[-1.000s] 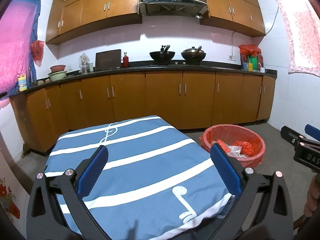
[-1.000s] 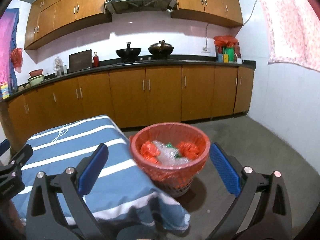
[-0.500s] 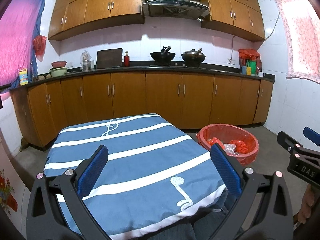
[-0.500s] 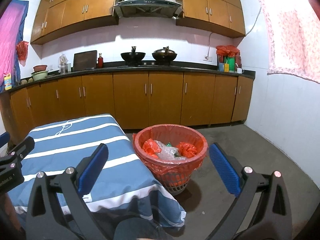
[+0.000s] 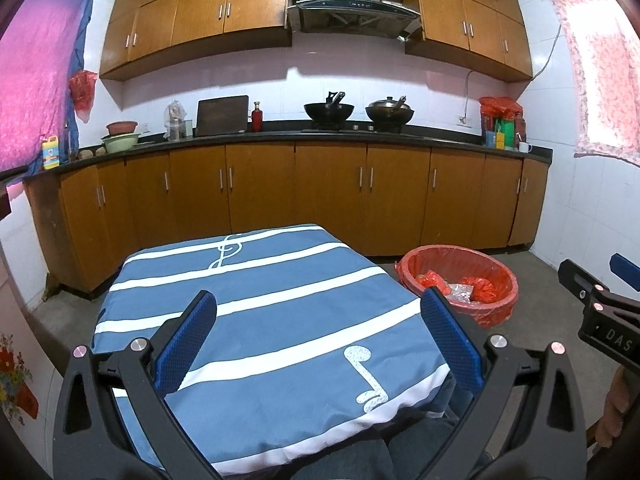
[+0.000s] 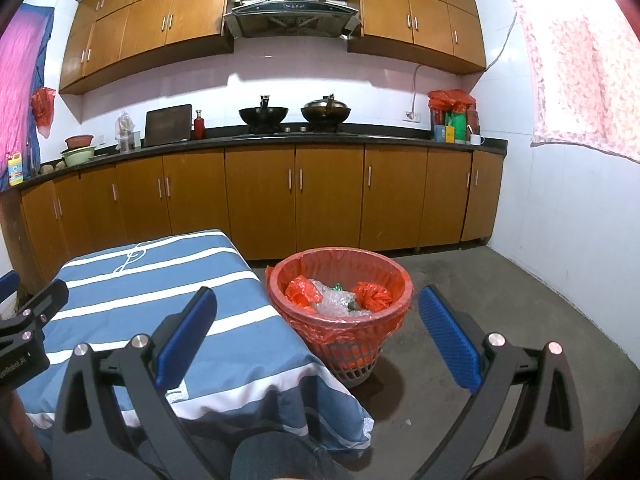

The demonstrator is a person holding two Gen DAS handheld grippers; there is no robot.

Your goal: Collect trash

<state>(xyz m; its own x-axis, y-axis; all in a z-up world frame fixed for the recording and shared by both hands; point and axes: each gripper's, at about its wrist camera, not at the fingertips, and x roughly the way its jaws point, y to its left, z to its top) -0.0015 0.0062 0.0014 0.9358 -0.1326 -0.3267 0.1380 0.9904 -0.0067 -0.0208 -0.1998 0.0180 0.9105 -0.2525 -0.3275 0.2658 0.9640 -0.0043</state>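
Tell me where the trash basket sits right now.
The trash basket stands on the concrete floor, right of the blue striped table and in front of the lower cabinets; it appears centre in the right wrist view.

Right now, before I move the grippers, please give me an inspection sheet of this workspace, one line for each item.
Surface: table under a blue striped cloth; nothing lies on the visible part.
Job's things: trash basket with a red liner stands on the floor beside the table; it holds red bags and clear plastic.
Clutter: no loose trash seen on table or floor.
Grippers: left gripper open and empty above the cloth; right gripper open and empty, facing the basket.
Cables: one wall cord running up from the socket above the counter.
Surroundings: wooden cabinets, two woks on the stove, range hood, curtained window.
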